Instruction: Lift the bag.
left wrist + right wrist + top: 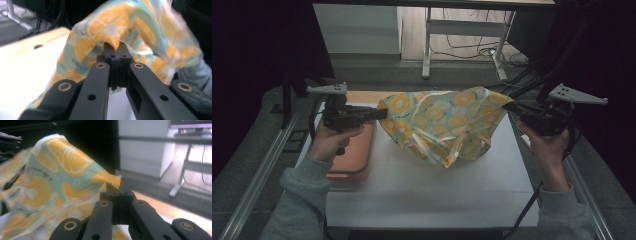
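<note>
The bag (442, 125) is held stretched above the bench (422, 190), just right of the orange tray (354, 155), its long axis running gripper to gripper. The left gripper (379, 113) has its jaws closed on the left corner, the right gripper (508, 106) on the right corner; the lower bag sags between them.

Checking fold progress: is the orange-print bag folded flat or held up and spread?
Held up and spread. Left claw and right claw each pinch a top corner of the bag; its bottom sags toward the table.
</note>
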Tool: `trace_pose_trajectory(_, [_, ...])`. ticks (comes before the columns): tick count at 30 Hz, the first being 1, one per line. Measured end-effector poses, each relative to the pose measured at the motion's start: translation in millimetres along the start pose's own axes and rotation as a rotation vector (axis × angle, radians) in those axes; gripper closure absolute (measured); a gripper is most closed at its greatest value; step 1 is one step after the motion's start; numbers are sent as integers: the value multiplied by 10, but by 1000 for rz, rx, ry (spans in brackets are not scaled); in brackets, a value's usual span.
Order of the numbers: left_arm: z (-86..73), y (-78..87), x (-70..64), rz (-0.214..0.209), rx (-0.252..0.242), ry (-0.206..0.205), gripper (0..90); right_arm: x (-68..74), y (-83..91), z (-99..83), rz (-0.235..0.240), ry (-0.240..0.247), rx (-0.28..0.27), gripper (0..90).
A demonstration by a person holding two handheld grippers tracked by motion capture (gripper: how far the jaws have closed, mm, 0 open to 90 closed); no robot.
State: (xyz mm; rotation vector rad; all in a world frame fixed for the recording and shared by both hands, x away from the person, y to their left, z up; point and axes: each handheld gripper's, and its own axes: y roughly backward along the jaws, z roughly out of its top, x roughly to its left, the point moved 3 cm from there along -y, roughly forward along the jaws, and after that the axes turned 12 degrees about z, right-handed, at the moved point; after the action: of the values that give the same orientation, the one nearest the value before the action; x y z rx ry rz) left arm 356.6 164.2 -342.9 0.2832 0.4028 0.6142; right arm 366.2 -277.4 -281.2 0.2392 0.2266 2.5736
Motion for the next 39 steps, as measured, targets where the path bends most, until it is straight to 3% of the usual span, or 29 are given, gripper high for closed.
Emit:
trace_pose_trajectory(4, [-123,-308,98,58,80,8,893,-219,-174,-188,-57,-32,86,900])
trace_pose_trajectory(9, [-304,-561,321,93,139,74,890,-420,-437,-582,-75,-87,194,900])
trace_pose_trajectory(13, [-482,-688,434,130,202,94,886,-565,-601,-923,-60,-143,258,899])
trace_pose_trajectory(18, [-604,-762,468,149,244,87,865,-619,-713,-1110,-34,-166,289,897])
trace_pose_trajectory(20, [-615,-763,457,154,241,78,820,-611,-732,-1115,-24,-160,293,893])
trace_pose_trajectory(22, [-619,-751,437,166,230,64,689,-590,-732,-1103,-11,-147,290,878])
trace_pose_trajectory(24, [-623,-721,415,202,217,50,494,-570,-713,-1093,-4,-135,284,761])
trace_pose_trajectory(26, [-641,-657,389,245,205,19,188,-552,-669,-1085,0,-126,268,581])
trace_pose_trajectory(27, [-651,-608,380,248,200,12,111,-539,-636,-1083,-2,-125,255,513])
trace_pose_trajectory(29, [-673,-489,368,234,171,15,94,-504,-548,-1086,1,-110,230,427])
trace_pose_trajectory(32, [-731,-325,340,242,153,6,89,-455,-408,-1118,25,-103,217,388])
trace_pose_trajectory(39, [-994,-159,245,307,198,-11,127,-388,-204,-1396,29,-95,213,375])
